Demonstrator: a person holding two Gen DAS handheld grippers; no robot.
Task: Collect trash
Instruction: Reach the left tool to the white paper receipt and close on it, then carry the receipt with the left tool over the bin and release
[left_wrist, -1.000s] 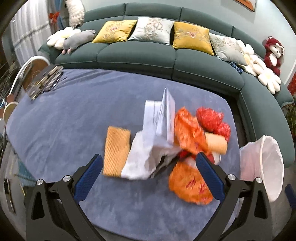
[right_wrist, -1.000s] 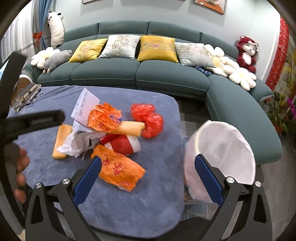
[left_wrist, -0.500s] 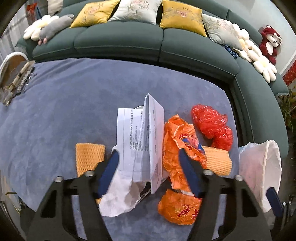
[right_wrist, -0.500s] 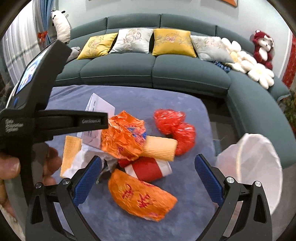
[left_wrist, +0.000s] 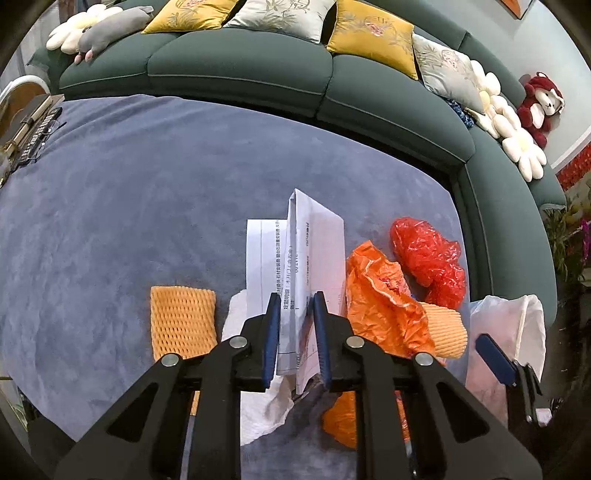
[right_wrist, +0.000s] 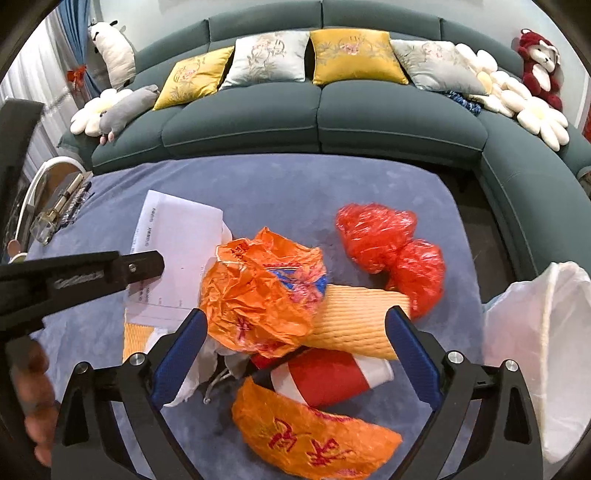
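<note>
Behind the tabletop (left_wrist: 110, 206), a long green sofa (right_wrist: 317, 114) curved round its far edge and right side, lined with yellow and pale cushions. The tabletop carried a blue-grey cover, and the trash lay heaped toward its near right corner. Off the right edge stood a white-lined bin (right_wrist: 546, 332). In the heap, a folded white printed paper (left_wrist: 314, 251) stood up on edge; the left claw (left_wrist: 295, 332) had just been closing, and its blue pads now pressed that paper from both sides. Right of the paper lay a crumpled orange bag (right_wrist: 255, 295), and beyond it, nearer the right edge, a red plastic bag (right_wrist: 391, 243). A yellow foam sleeve (right_wrist: 354, 321) lay against the orange bag, with a red and white paper cup (right_wrist: 328, 376) just nearer the near edge and a second orange wrapper (right_wrist: 314, 439) nearer still. Another flat foam net (left_wrist: 183, 317) lay left of the paper. The right claw (right_wrist: 295, 343) hung wide open above the heap, gripping nothing.
</note>
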